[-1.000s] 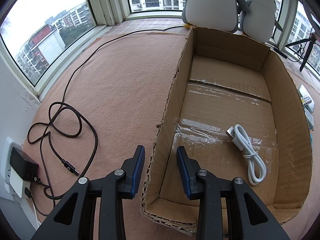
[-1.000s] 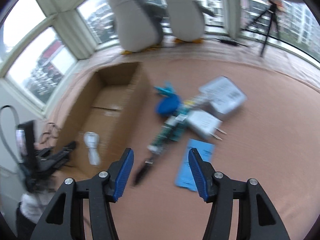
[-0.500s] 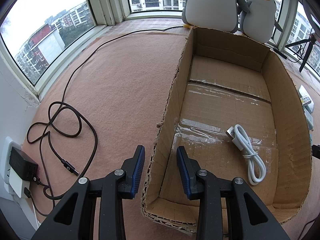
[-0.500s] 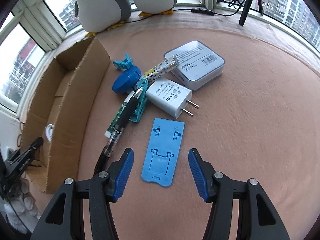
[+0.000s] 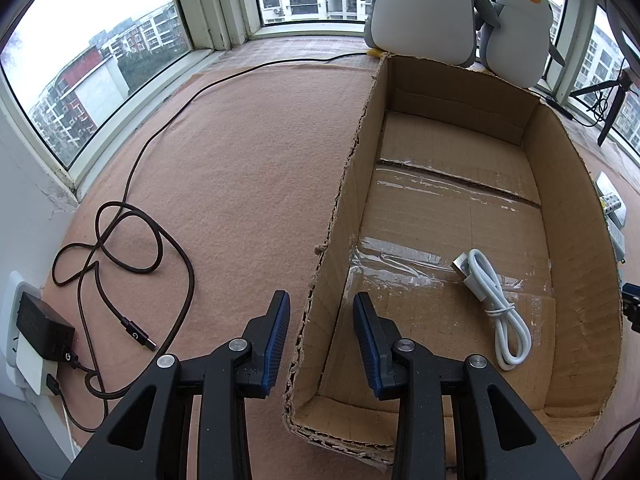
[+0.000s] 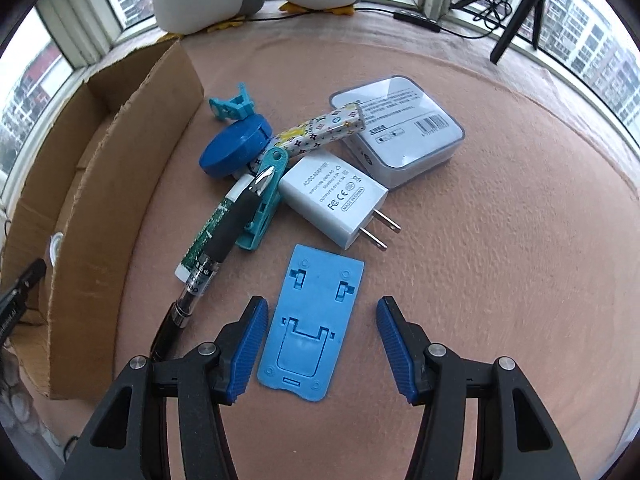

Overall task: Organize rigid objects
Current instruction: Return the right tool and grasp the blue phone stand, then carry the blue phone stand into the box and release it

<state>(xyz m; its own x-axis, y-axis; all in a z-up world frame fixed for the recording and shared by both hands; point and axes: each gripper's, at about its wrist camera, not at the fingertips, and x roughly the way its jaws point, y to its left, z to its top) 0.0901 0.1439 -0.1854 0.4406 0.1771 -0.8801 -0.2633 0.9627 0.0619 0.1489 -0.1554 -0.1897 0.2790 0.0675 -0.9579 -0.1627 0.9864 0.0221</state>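
Right wrist view: my fingers straddle the blue phone stand, ready to lift it toward the box.

My right gripper (image 6: 318, 350) points steeply down with its pads apart, the blue phone stand (image 6: 310, 326) flat on the carpet between them, nearer the left pad, and neither pad pressing on it. I judge the gap suits its width. Just beyond lie the white charger (image 6: 334, 196), a black pen (image 6: 208, 256) across a teal clip (image 6: 262, 208), a blue round case (image 6: 236, 146), a patterned stick (image 6: 320, 130) and a clear box (image 6: 400, 128), bunched beside the cardboard box (image 6: 116, 184). My left gripper (image 5: 320, 340) sits with its fingers set either side of that box's near wall (image 5: 340, 240), at their narrowest, though I cannot tell whether the pads touch it; probably to steady the box. A white cable (image 5: 494, 300) already lies inside.
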